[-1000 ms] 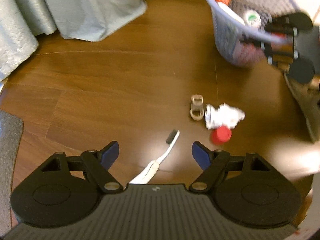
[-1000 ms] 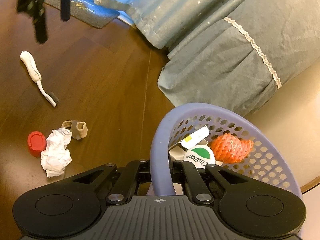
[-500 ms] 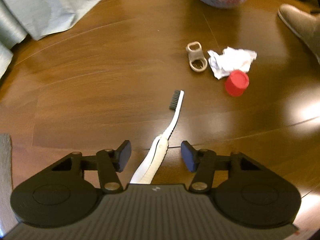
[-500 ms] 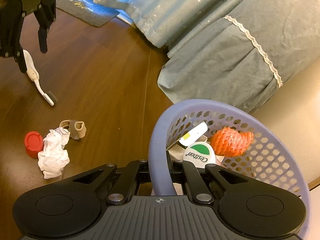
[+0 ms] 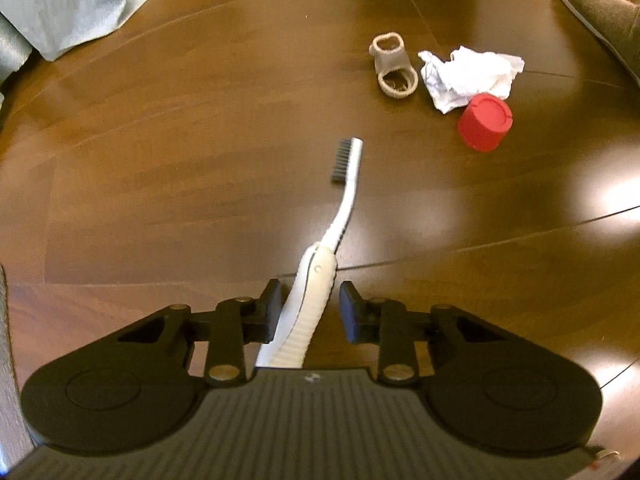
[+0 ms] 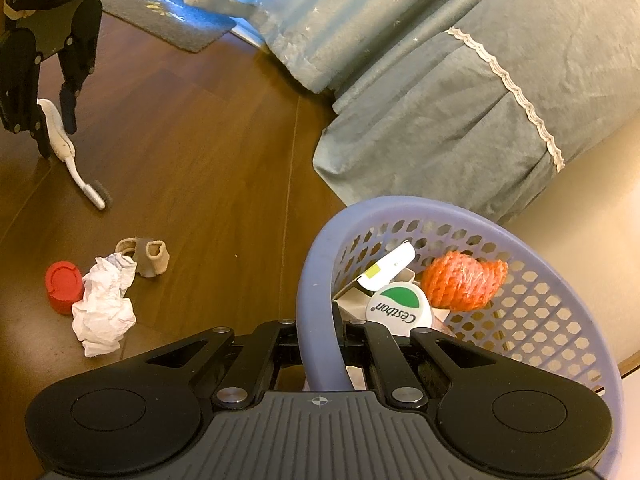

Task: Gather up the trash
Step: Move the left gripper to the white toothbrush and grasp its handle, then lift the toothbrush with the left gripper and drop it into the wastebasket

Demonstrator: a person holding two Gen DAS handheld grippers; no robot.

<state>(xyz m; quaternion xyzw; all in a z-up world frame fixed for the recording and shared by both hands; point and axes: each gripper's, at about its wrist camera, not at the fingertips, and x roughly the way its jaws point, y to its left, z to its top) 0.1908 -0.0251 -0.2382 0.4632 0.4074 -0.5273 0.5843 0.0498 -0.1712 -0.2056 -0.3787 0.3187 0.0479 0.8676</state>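
Note:
A white toothbrush lies on the wooden floor, bristles pointing away. My left gripper points down over it, and its jaws are closing with the handle between them. A small gap still shows at the right pad. In the right wrist view the left gripper straddles the toothbrush at the far left. My right gripper is shut on the near rim of the lilac mesh basket. Crumpled white paper, a red cap and a beige band lie together on the floor.
The basket holds an orange net, a white lid with a green label and a carton flap. Grey-blue bedding hangs close behind it. A grey rug lies far left. A brown shoe stands at the far right.
My left gripper has come down over the toothbrush, and its jaws have narrowed around the handle. The right gripper and the basket have stayed still.

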